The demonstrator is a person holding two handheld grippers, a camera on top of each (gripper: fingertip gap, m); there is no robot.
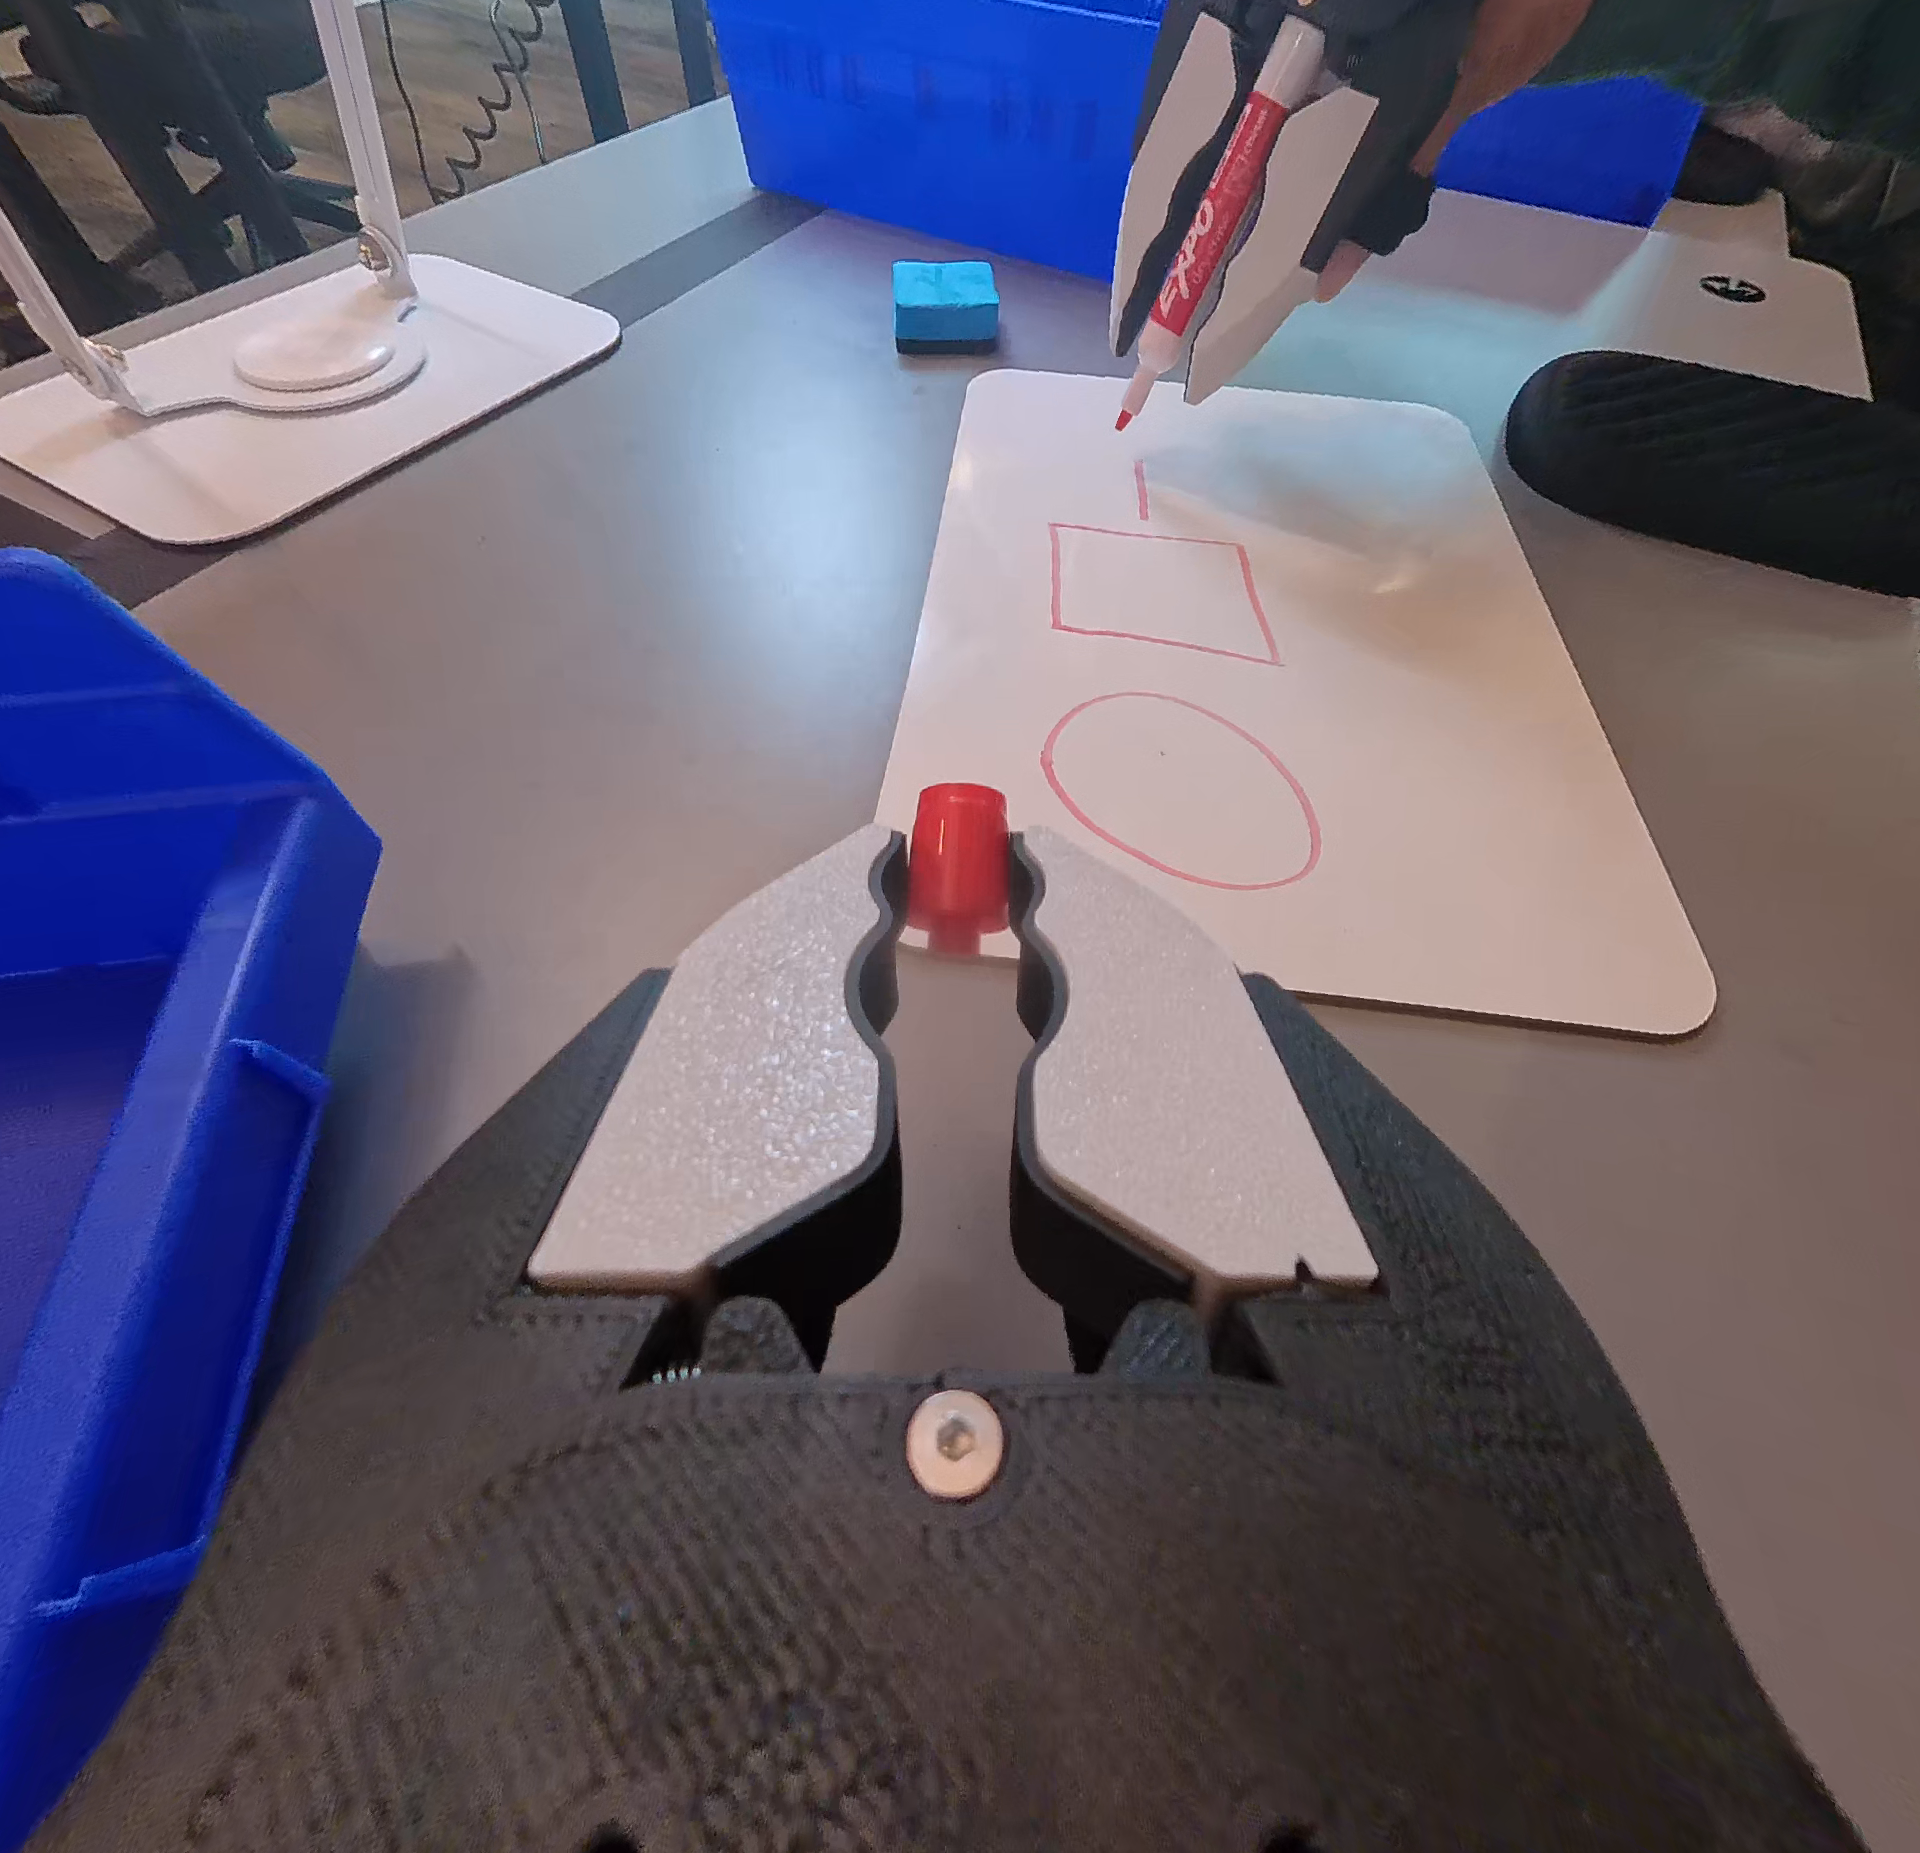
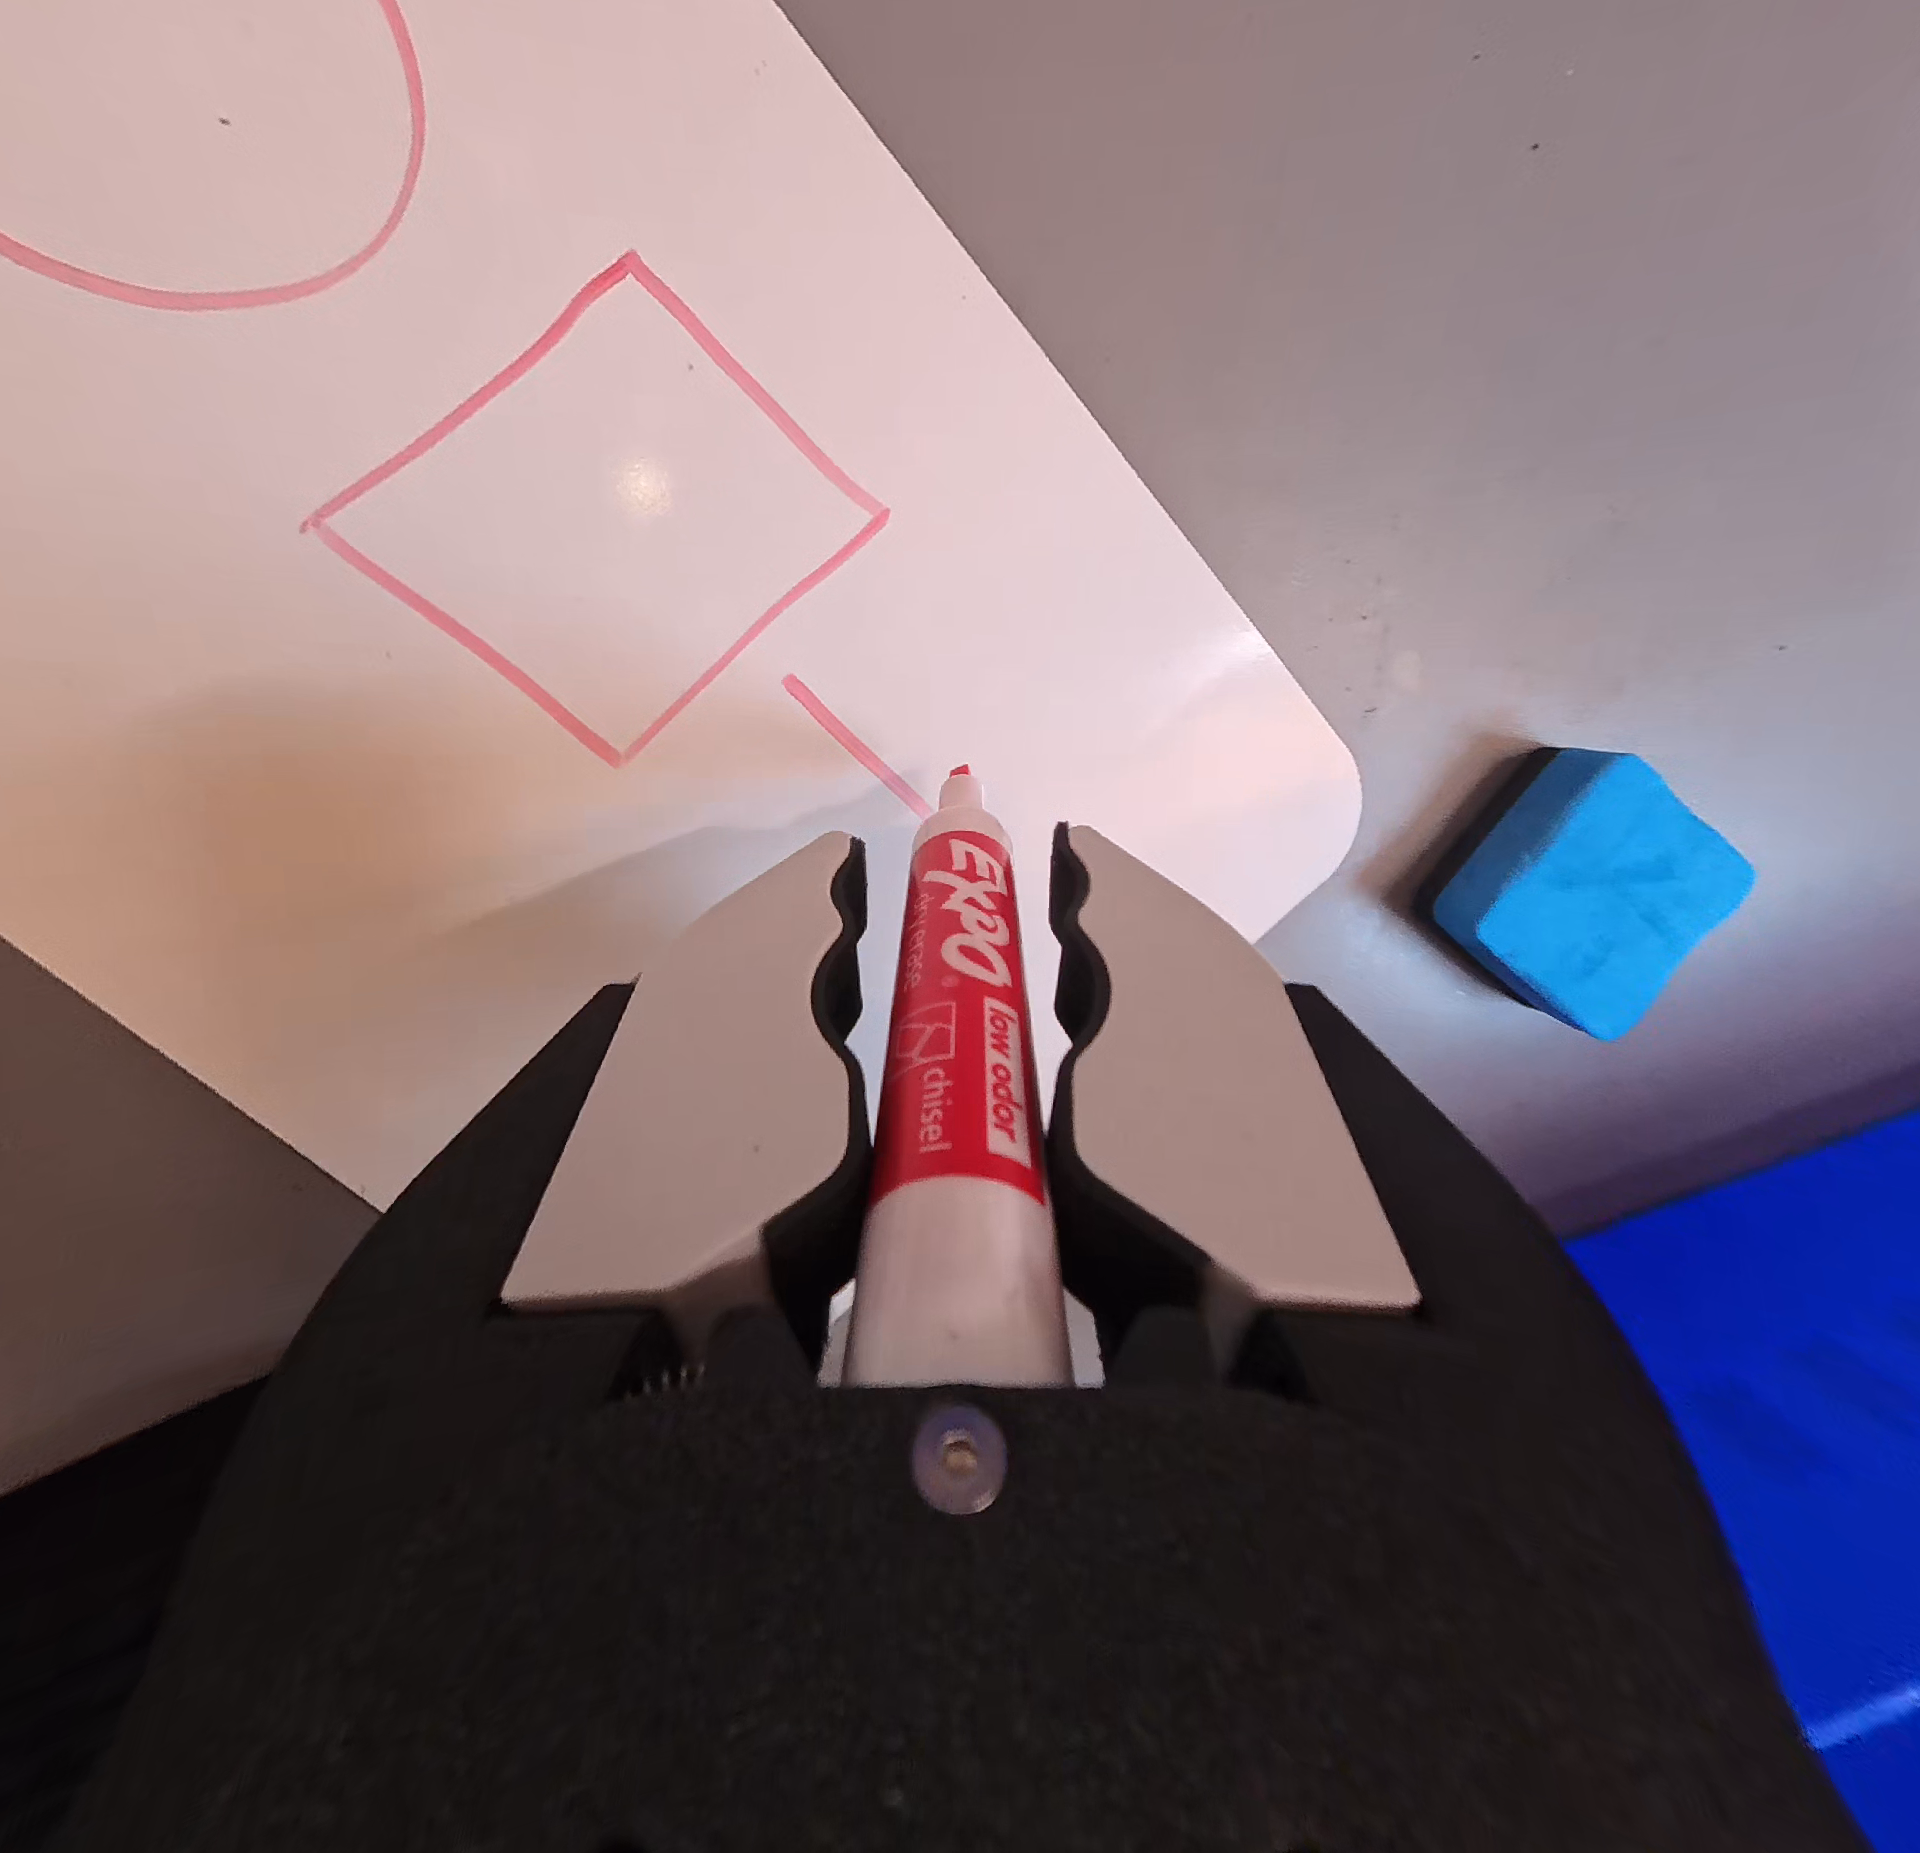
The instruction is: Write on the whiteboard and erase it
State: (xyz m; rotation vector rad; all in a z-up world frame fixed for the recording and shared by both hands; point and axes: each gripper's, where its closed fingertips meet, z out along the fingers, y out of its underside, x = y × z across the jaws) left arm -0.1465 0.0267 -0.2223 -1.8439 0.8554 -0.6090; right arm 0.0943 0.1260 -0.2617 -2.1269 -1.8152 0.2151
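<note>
**Marker poised over the board, cap held at the near edge**

Now, from the left wrist view: the left tongs (image 1: pixel 957 868) are pinched narrowly on the red marker cap (image 1: pixel 957 861), gripped between the fingertips right at the near edge of the whiteboard (image 1: pixel 1455 764). That board lies flat on the grey tabletop (image 1: pixel 623 660), carrying a red circle (image 1: pixel 1179 790), a red square (image 1: pixel 1164 593) and a short red stroke (image 1: pixel 1142 489) beyond it. Farther off, the right tongs (image 1: pixel 1158 369) point down with the red marker (image 1: pixel 1205 214) clamped between them, its tip just above the board's far end. A blue eraser (image 1: pixel 945 305) sits on the tabletop just past the board's far corner, a blue bin (image 1: pixel 935 89) behind it, another blue bin (image 1: pixel 156 1076) near left, and a white lamp base (image 1: pixel 312 390) far left.

Over to the right wrist view: the right tongs (image 2: pixel 956 847) are closed on the marker (image 2: pixel 961 1024) lengthwise, its tip close to the end of the stroke (image 2: pixel 831 723); contact is hard to call. The square (image 2: pixel 597 515) and part of the circle (image 2: pixel 395 141) lie ahead on the whiteboard (image 2: pixel 1039 453). The eraser (image 2: pixel 1590 889) rests on the tabletop (image 2: pixel 1455 245) just off the board's corner.
</note>
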